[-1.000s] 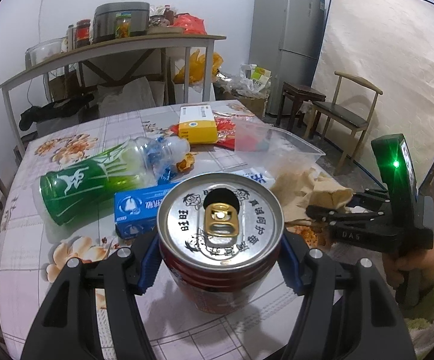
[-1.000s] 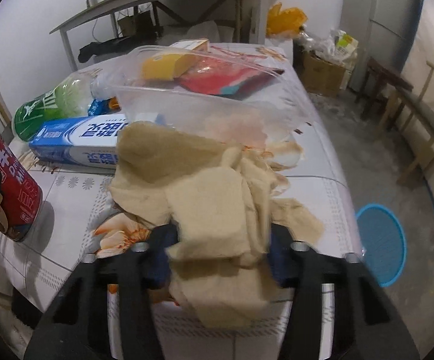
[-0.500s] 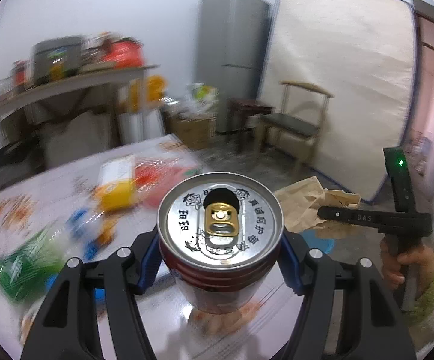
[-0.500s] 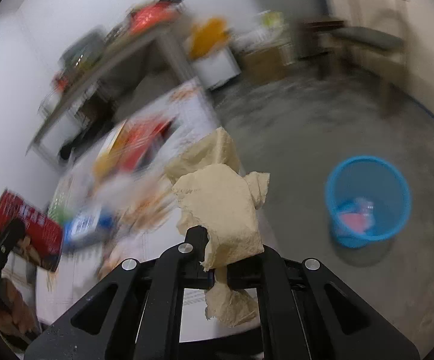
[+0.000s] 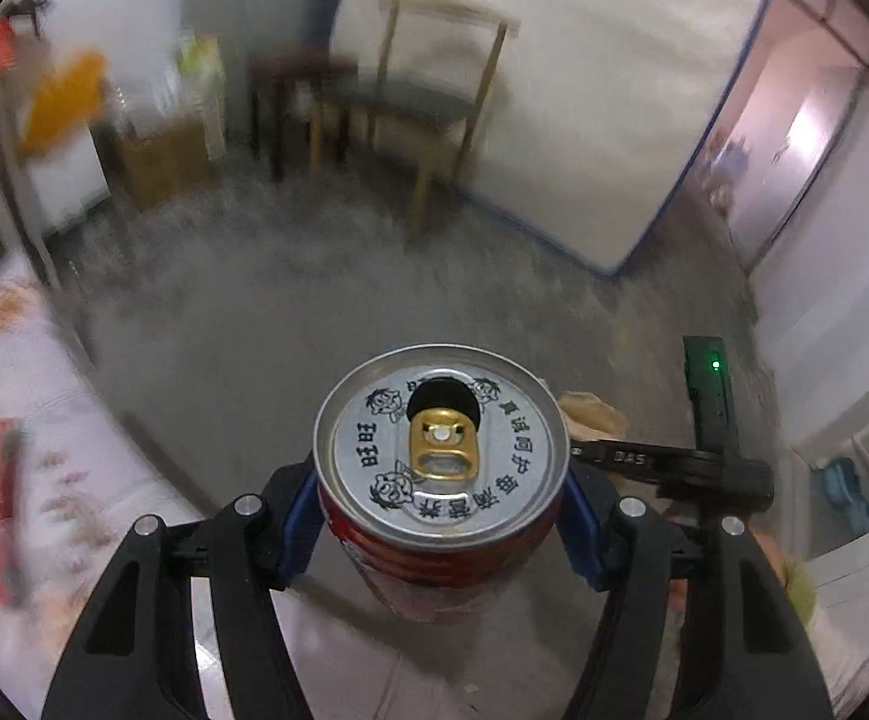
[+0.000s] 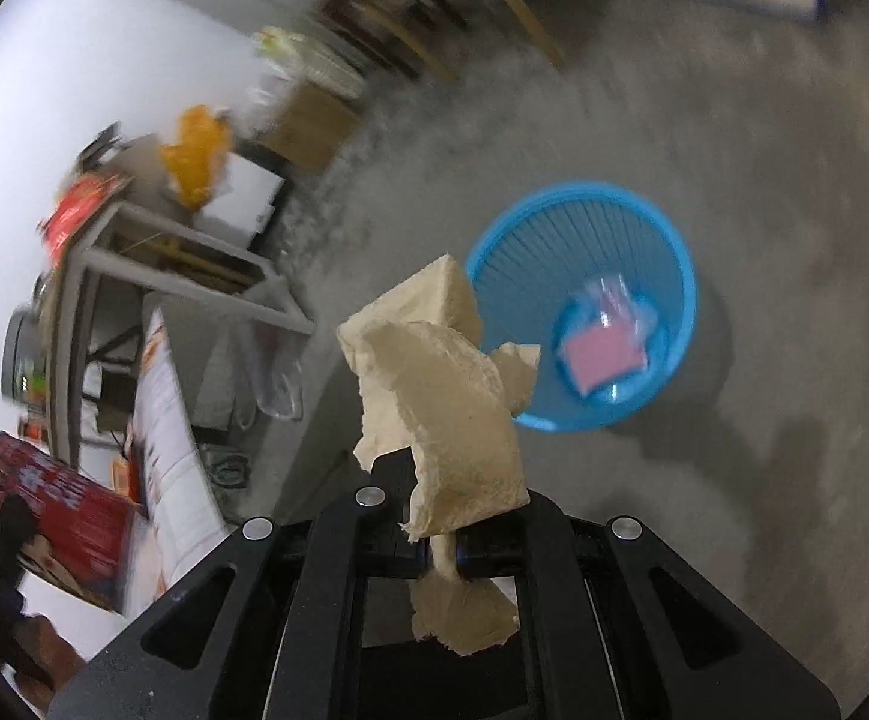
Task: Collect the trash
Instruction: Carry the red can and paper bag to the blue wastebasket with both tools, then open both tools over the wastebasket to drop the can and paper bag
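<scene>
Now both loads have swung off the flowered bench, the left gripper clamped on the opened red drink can and the right gripper pinching crumpled beige paper near the blue plastic basket, so dropping seems next.

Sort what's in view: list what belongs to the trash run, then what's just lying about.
Job:
can, in left gripper
tissue, in right gripper
blue bin

Lying about:
chair
cardboard box
table
</scene>
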Tool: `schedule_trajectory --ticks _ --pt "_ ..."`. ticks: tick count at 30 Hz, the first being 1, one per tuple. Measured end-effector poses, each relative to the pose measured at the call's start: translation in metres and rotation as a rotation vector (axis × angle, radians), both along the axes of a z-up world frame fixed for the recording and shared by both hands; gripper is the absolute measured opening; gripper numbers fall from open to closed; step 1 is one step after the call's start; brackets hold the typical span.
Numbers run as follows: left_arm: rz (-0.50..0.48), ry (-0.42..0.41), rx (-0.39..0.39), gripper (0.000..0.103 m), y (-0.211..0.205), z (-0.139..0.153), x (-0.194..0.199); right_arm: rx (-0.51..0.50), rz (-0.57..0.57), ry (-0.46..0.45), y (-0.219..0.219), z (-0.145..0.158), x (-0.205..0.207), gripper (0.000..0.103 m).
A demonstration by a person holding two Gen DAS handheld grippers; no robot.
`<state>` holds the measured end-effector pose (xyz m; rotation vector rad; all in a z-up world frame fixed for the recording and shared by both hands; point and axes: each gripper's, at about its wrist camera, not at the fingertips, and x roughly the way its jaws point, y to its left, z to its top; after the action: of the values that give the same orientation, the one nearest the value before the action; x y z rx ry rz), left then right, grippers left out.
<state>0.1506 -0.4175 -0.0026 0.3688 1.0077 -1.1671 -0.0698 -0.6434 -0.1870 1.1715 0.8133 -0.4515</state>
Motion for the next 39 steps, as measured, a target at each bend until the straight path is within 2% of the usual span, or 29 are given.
schedule_trajectory --ticks 2,5,6,7,8,9,14,16,18,20,24,30,33,34,35,39 --pt "0.001 0.04 0.056 0.064 -0.033 -0.023 0.008 0.051 -0.03 0.046 -0.016 -0.024 0.008 0.006" --pt "0.009 0.089 0.135 0.065 -0.081 -0.059 0.019 0.148 -0.096 0.037 -0.042 -0.055 0.015 0.015" --pt "0.034 0.122 0.152 0.066 -0.094 -0.068 0.024 0.176 -0.122 0.031 -0.051 -0.065 0.018 0.027" --pt "0.059 0.155 0.152 0.071 -0.103 -0.072 0.028 0.192 -0.142 0.027 -0.056 -0.071 0.019 0.034" --pt "0.079 0.193 0.133 0.077 -0.112 -0.074 0.031 0.205 -0.165 0.024 -0.064 -0.08 0.021 0.05" --pt "0.087 0.209 0.114 0.08 -0.12 -0.073 0.031 0.218 -0.179 0.01 -0.072 -0.086 0.022 0.061" --pt "0.083 0.166 0.079 0.082 -0.129 -0.055 0.025 0.29 -0.244 -0.023 -0.085 -0.109 0.014 0.068" --pt "0.071 0.137 0.036 0.082 -0.117 -0.036 0.022 0.299 -0.258 -0.03 -0.085 -0.106 0.01 0.068" --pt "0.064 0.101 0.005 0.082 -0.105 -0.018 0.021 0.261 -0.254 -0.054 -0.085 -0.097 0.005 0.068" --pt "0.063 0.079 -0.034 0.082 -0.082 0.005 0.019 0.203 -0.222 -0.063 -0.083 -0.084 0.001 0.069" --pt "0.076 0.044 -0.109 0.085 -0.03 0.045 0.019 0.149 -0.189 -0.09 -0.083 -0.069 -0.004 0.069" --pt "0.127 -0.036 -0.181 0.087 0.065 0.086 0.016 0.081 -0.189 -0.126 -0.074 -0.041 -0.006 0.069" --pt "0.169 -0.055 -0.222 0.089 0.126 0.101 0.013 -0.03 -0.129 -0.125 -0.049 -0.004 -0.009 0.069" --pt "0.193 -0.065 -0.235 0.093 0.146 0.103 0.012 -0.07 -0.103 -0.117 -0.039 0.008 -0.01 0.07" --pt "0.23 -0.083 -0.252 0.096 0.176 0.107 0.011 -0.127 -0.069 -0.099 -0.025 0.025 -0.01 0.074" --pt "0.367 -0.152 -0.248 0.097 0.267 0.108 0.004 -0.34 0.037 -0.025 0.033 0.078 -0.012 0.09"
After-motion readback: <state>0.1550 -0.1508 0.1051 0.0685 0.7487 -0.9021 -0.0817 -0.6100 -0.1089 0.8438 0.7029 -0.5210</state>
